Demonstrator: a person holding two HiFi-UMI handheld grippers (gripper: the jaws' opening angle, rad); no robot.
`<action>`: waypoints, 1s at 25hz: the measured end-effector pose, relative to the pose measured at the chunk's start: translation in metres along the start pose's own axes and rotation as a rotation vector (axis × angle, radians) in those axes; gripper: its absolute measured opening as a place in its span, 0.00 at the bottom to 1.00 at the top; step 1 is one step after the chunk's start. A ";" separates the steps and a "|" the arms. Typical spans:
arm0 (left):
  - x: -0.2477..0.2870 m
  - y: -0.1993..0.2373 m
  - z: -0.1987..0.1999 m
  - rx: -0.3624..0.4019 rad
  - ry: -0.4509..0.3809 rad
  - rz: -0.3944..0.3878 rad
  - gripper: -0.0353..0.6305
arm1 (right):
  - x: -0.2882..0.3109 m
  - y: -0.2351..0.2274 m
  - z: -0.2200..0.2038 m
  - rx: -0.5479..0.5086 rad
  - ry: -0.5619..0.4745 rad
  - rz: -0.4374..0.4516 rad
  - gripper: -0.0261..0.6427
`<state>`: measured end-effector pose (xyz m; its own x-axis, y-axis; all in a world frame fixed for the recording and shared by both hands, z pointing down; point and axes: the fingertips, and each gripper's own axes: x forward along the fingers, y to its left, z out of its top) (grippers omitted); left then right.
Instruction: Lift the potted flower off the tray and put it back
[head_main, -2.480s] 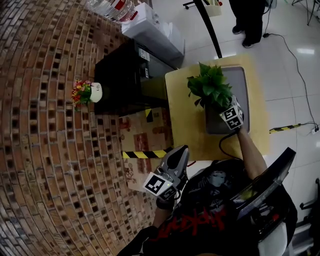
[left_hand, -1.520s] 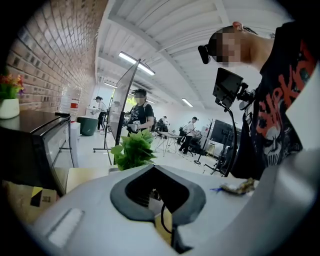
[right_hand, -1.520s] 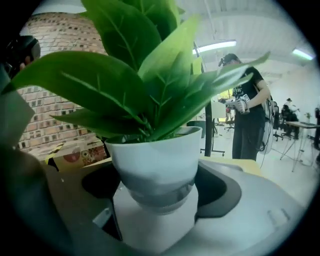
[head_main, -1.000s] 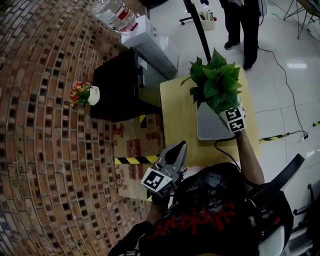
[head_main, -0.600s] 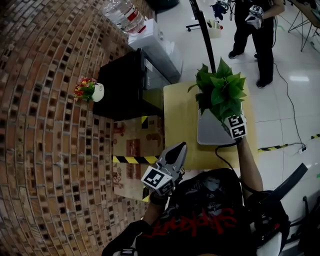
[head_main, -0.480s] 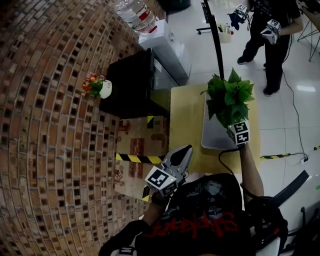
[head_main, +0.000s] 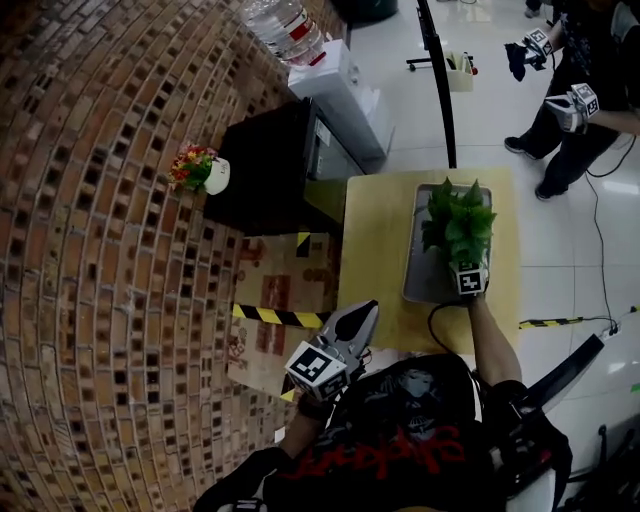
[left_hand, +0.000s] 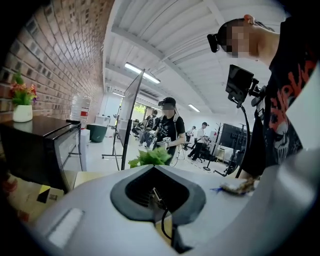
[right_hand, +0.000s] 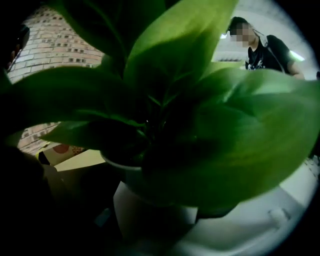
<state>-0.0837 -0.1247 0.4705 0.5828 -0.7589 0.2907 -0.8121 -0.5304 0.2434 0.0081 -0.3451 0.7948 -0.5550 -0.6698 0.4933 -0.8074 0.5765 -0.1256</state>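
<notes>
While the small vase of flowers is left untouched on the black cabinet at the upper left, the left tongs are held idle at the lower middle of the head view, close to the body. Their jaws are pressed together and nothing is carried between them. To their right, the pale counter is seen with the grey tray lying on it. The potted flower is found over the tray. Its leaves are drawn smaller than a moment ago, when they were raised high toward the camera, so it has been lowered. The right tongs are clenched on the white pot, which fills the lower part of the right gripper view between the dark jaws. Grey tray surface is shown just beside it at the lower right. Whether the pot's base is already seated cannot be told. The lift is judged done and the return nearly finished; only settled contact and a release are thought to remain. At the upper right, another person is seen standing on the floor.
</notes>
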 end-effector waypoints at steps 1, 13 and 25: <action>0.000 0.000 -0.003 -0.005 0.004 0.000 0.06 | 0.002 0.000 -0.001 -0.005 0.005 -0.001 0.74; -0.003 0.010 -0.008 -0.038 -0.042 -0.070 0.06 | -0.074 -0.004 -0.021 0.336 -0.061 -0.058 0.91; 0.001 0.030 -0.059 -0.147 -0.035 -0.340 0.06 | -0.262 0.125 0.112 0.106 -0.329 -0.097 0.04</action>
<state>-0.1052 -0.1192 0.5327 0.8148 -0.5627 0.1396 -0.5582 -0.6963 0.4513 0.0302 -0.1494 0.5537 -0.4958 -0.8436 0.2061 -0.8661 0.4629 -0.1886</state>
